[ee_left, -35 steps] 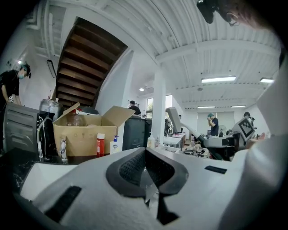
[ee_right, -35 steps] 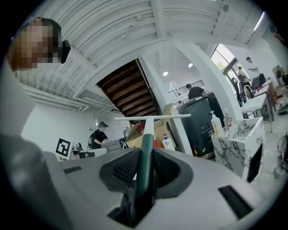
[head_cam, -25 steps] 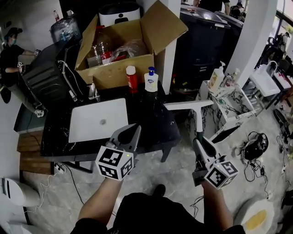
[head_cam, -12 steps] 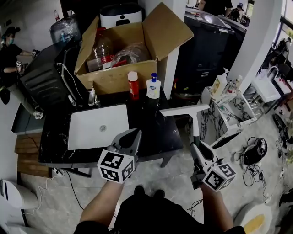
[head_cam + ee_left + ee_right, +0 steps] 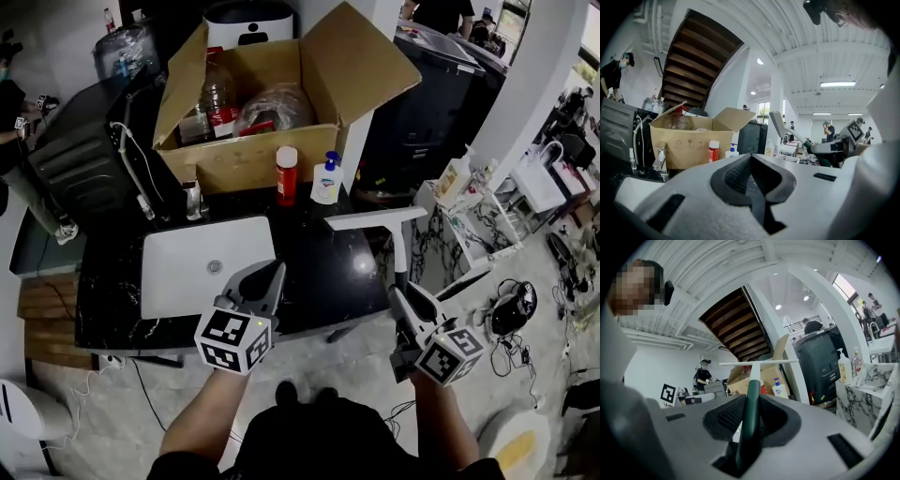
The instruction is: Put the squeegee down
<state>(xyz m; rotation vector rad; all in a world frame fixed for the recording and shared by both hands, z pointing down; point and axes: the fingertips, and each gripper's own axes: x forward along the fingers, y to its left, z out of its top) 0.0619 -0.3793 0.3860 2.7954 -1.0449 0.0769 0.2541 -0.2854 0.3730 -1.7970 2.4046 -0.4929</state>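
Note:
The squeegee has a white blade [image 5: 375, 218] and a dark green handle [image 5: 400, 267]. My right gripper [image 5: 404, 294] is shut on that handle and holds it upright, with the blade over the right end of the black counter [image 5: 323, 272]. In the right gripper view the handle [image 5: 749, 404] runs up between the jaws [image 5: 749, 418] to the blade [image 5: 759, 363]. My left gripper [image 5: 261, 279] hovers over the counter's front edge beside the white sink [image 5: 192, 267], shut and holding nothing [image 5: 752, 183]. The left gripper view also shows the squeegee [image 5: 778, 124] off to the right.
An open cardboard box [image 5: 253, 155] stands at the back of the counter, with a red bottle [image 5: 287, 175], a soap dispenser [image 5: 327, 178] and a faucet [image 5: 192, 199] in front of it. A marble-patterned shelf with bottles [image 5: 459, 202] stands at the right. Cables [image 5: 516, 300] lie on the floor.
Both grippers have moved forward towards the counter. The squeegee's blade, earlier off the counter's right side, now hangs over its right end. Neither grip has changed.

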